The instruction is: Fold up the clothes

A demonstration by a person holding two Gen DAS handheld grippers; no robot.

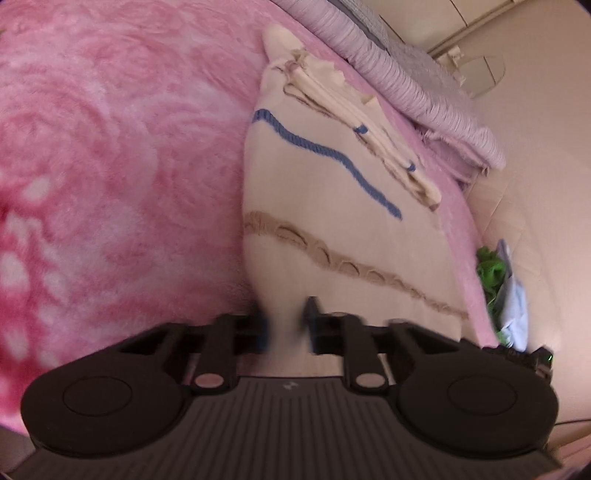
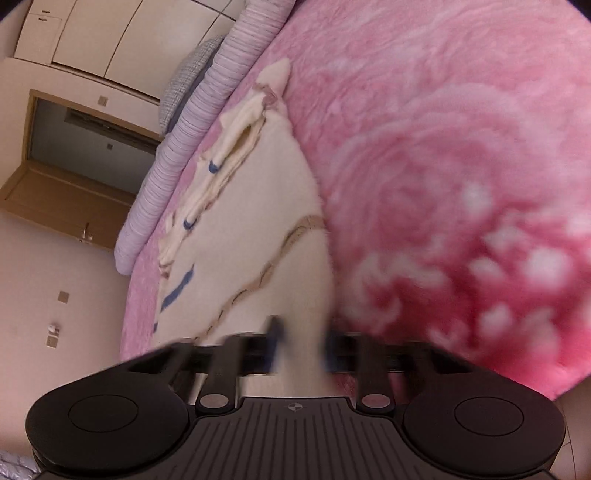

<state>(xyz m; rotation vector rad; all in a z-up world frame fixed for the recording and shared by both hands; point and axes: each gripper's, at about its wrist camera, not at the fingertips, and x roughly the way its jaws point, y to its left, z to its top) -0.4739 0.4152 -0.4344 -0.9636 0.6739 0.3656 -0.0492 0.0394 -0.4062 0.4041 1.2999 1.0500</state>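
Note:
A cream garment (image 1: 325,206) with a wavy blue line and a tan looped band lies on a pink fleece blanket (image 1: 110,166), its far end bunched into folds. My left gripper (image 1: 286,325) is shut on the garment's near edge, and the cloth runs pinched between the two fingers. In the right wrist view the same garment (image 2: 255,221) lies on the blanket (image 2: 443,184). My right gripper (image 2: 301,347) is shut on another part of the near edge. Both views are motion-blurred around the fingers.
A lilac ribbed quilt (image 1: 406,81) lies rolled along the bed's far edge, also seen in the right wrist view (image 2: 192,129), with a grey checked pillow (image 2: 192,74) behind it. A green and pale blue bundle (image 1: 498,288) lies off the bed's side. A doorway (image 2: 85,155) and cupboards (image 2: 92,33) stand beyond.

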